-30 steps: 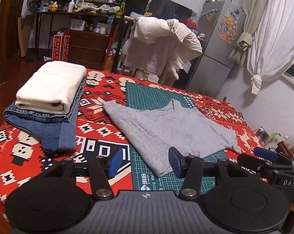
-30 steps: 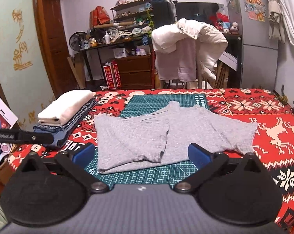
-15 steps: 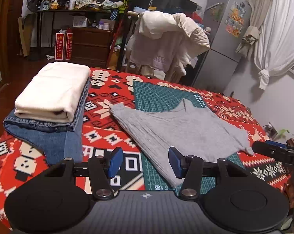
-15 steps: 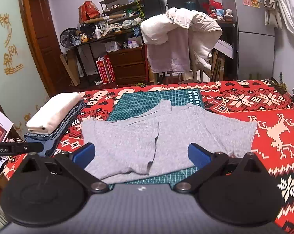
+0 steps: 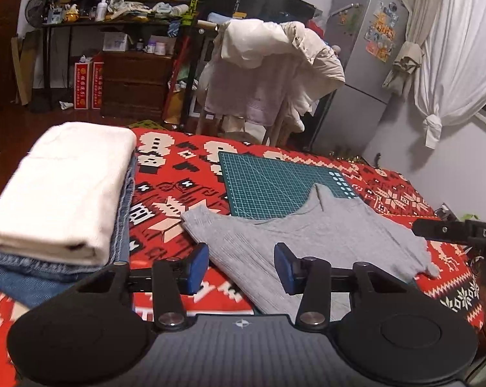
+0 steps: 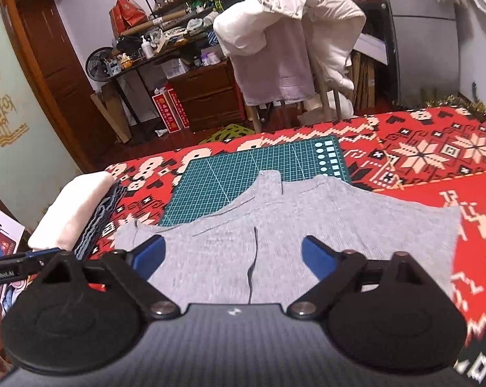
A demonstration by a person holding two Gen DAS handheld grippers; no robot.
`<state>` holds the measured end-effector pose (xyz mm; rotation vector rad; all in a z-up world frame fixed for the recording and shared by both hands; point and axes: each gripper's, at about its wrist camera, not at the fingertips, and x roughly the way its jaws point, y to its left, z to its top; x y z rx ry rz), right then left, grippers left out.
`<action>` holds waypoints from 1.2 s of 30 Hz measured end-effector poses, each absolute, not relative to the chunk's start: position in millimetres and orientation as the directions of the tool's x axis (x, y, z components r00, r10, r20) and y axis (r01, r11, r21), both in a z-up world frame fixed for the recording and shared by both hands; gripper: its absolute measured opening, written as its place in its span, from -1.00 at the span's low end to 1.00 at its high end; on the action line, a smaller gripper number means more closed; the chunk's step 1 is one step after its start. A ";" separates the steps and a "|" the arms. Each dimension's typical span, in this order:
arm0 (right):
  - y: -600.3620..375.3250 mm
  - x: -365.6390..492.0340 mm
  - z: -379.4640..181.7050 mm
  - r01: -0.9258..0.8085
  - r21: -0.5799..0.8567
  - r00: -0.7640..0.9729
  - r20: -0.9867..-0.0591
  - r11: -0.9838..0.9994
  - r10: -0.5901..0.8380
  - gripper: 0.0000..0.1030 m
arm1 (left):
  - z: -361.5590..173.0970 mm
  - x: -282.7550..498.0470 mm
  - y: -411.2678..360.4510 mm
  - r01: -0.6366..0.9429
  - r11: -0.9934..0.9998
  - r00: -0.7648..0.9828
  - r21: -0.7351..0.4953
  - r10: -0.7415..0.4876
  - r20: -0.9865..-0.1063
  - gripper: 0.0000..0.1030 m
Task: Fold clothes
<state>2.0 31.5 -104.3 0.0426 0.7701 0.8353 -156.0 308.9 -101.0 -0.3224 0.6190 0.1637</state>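
Cluttered shelf [image 5: 139, 16], grey fridge [image 5: 362, 64], curtain [image 5: 452, 48]

We look from two fisheye cameras, each set just behind its own hand-held gripper and facing forward along the fingers. Our left view sits low at the near left edge of the surface [image 5: 184, 174], angled rightward across the gray shirt [image 5: 323, 229], close to the folded stack [image 5: 59, 193]. Our right view sits nearer the middle, directly over the gray shirt [image 6: 339, 219], facing the far edge. Both views share the shirt, the green cutting mat [image 5: 275, 187] [image 6: 259, 167], the stack [image 6: 72, 213] and the draped chair [image 5: 268, 64] [image 6: 291, 38].
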 end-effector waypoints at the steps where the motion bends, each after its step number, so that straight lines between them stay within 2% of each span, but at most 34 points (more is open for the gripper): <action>1: 36.0 8.9 -106.7 -0.651 0.329 0.415 -0.602 0.685 0.683 0.65 | -104.8 -151.1 311.7 -0.245 0.939 0.801 -0.243 0.054 -0.596 -0.27; 4: 49.9 31.6 -114.6 -0.645 0.344 0.394 -0.615 0.682 0.683 0.38 | -116.1 -137.6 319.6 -0.239 0.942 0.796 -0.237 0.051 -0.603 -0.30; 6: 58.7 45.5 -119.7 -0.640 0.348 0.384 -0.627 0.685 0.678 0.09 | -121.9 -130.0 325.7 -0.230 0.943 0.796 -0.239 0.042 -0.604 -0.31; 8: 70.9 57.9 -126.9 -0.650 0.342 0.364 -0.644 0.679 0.673 -0.01 | -126.2 -123.4 329.8 -0.223 0.947 0.796 -0.230 0.041 -0.603 -0.30; 11: 90.9 66.4 -139.9 -0.696 0.291 0.342 -0.670 0.657 0.658 -0.30 | -130.9 -115.1 334.8 -0.213 0.955 0.795 -0.208 0.045 -0.605 -0.31; 12: 97.3 67.9 -144.5 -0.711 0.261 0.341 -0.684 0.653 0.645 -0.38 | -132.4 -113.1 336.0 -0.208 0.958 0.793 -0.199 0.046 -0.607 -0.37; 14: 108.9 69.9 -152.7 -0.740 0.216 0.334 -0.704 0.636 0.627 -0.42 | -135.0 -110.8 337.7 -0.194 0.964 0.795 -0.181 0.047 -0.605 -0.48; 19: 125.9 64.9 -163.2 -0.785 0.167 0.327 -0.706 0.596 0.628 -0.38 | -138.0 -108.2 338.4 -0.142 0.978 0.806 -0.155 0.023 -0.591 -0.51; 21: 130.3 62.1 -167.0 -0.792 0.145 0.328 -0.718 0.593 0.614 -0.48 | -137.1 -107.2 335.7 -0.109 0.983 0.814 -0.145 0.004 -0.581 -0.51; 22: 132.2 60.3 -169.2 -0.796 0.136 0.326 -0.725 0.590 0.606 -0.59 | -136.7 -106.6 333.8 -0.090 0.987 0.818 -0.136 -0.005 -0.576 -0.51; 23: 133.9 58.3 -171.0 -0.800 0.124 0.326 -0.731 0.587 0.599 -0.90 | -136.4 -105.9 331.6 -0.070 0.990 0.821 -0.124 -0.014 -0.570 -0.51; 24: 134.2 55.3 -172.1 -0.805 0.112 0.329 -0.734 0.583 0.595 -0.97 | -137.2 -104.0 329.5 -0.053 0.992 0.821 -0.113 -0.021 -0.570 -0.51; 36: 119.3 48.2 -163.2 -0.767 0.061 0.447 -0.663 0.638 0.601 -0.98 | -161.1 -78.9 327.1 -0.009 0.996 0.767 -0.085 -0.047 -0.640 -0.48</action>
